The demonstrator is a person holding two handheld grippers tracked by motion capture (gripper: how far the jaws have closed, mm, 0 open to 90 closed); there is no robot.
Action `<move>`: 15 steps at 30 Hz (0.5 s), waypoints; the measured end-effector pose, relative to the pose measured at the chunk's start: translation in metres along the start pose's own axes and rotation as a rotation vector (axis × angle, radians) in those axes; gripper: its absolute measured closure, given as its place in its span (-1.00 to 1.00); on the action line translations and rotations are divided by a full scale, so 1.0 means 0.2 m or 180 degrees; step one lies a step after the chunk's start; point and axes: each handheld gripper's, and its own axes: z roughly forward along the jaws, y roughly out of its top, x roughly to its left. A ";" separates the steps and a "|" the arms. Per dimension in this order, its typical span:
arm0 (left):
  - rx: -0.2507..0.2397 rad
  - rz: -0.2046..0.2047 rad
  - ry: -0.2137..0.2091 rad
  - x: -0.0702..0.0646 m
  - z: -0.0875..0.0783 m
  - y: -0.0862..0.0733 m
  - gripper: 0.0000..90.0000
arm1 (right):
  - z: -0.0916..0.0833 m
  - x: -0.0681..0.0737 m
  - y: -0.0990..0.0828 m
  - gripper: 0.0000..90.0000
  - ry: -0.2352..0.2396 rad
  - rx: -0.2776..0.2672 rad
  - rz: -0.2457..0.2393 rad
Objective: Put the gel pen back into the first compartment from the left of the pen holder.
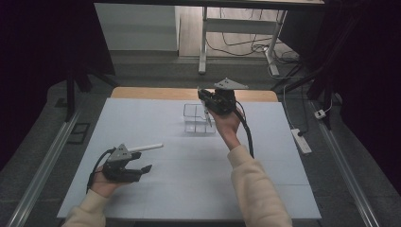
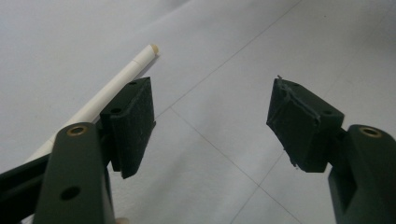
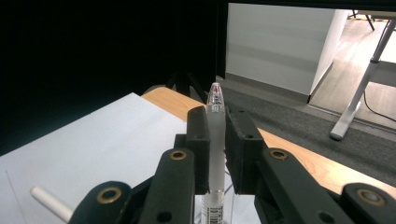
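**Right gripper clamps a pen above a clear box; left gripper rests open beside a white stick**

In the lower left of the high view, a hand in a cream sleeve holds the left gripper (image 1: 142, 170) low over the white table cover (image 1: 189, 184). Its two black jaws stand wide apart with nothing between them. In the left gripper view the pads (image 2: 135, 123) frame bare white surface, and a white stick (image 2: 116, 88) lies on the table just beside the left-hand jaw, running toward the upper left of that frame. In the high view the same white stick (image 1: 146, 147) lies just above the gripper, pointing right.

Farther up, near the centre of the high view, the other hand holds the right gripper (image 1: 208, 111) over a clear box (image 1: 198, 118) that stands on the cover. Its jaws are closed tightly on a frosted pen (image 3: 215, 140), which stands upright between the pads in the right gripper view, tip at the top centre of the frame. Beyond the cover lies the wooden table edge (image 3: 299, 149), then grey floor
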 end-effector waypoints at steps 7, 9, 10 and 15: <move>-0.0012 -0.0014 0.0002 0.01 0.00 0.00 -0.29 | 0.05 0.01 0.02 0.76 0.0033 -0.0041 0.0021; -0.0016 -0.0013 0.0000 0.00 0.00 0.00 -0.29 | 0.06 0.01 0.02 0.76 0.0031 -0.0052 0.0033; -0.0016 -0.0011 -0.0001 0.00 0.00 0.00 -0.29 | 0.06 0.00 0.02 0.76 0.0030 -0.0065 0.0035; -0.0023 -0.0020 -0.0006 0.01 0.00 0.00 -0.29 | 0.08 0.00 0.04 0.76 0.0058 -0.0113 0.0073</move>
